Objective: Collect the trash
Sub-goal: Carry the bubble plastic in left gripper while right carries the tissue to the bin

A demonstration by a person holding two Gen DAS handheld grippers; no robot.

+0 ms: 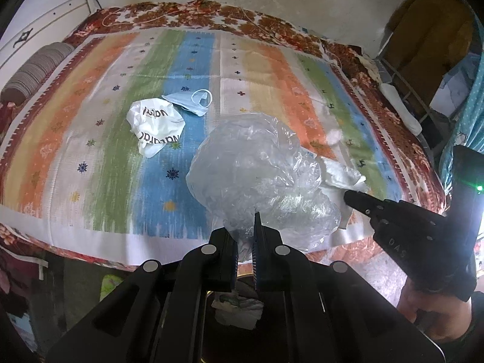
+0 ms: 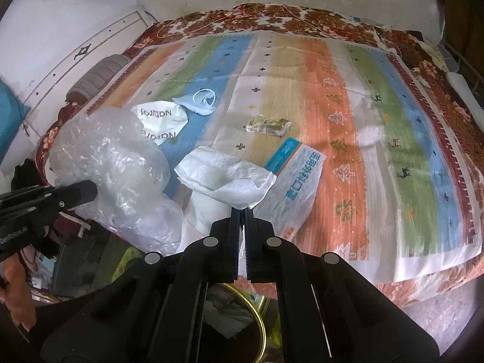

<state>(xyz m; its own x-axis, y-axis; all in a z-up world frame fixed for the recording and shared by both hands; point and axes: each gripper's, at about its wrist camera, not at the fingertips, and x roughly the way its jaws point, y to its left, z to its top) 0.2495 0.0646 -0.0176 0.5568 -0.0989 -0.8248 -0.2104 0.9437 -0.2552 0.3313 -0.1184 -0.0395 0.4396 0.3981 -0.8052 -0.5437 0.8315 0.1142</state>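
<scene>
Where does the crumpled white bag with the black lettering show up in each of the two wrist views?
Left wrist view: the crumpled white bag lies left of centre on the bedspread, apart from the clear plastic.
Right wrist view: the same bag sits upper left, partly behind the clear plastic.
Shared landmark: the blue face mask just beyond it.

Crumpled clear plastic bag [image 1: 254, 169] and white paper tissue [image 2: 225, 178], both lifted above striped bedspread [image 2: 348, 96].
</scene>
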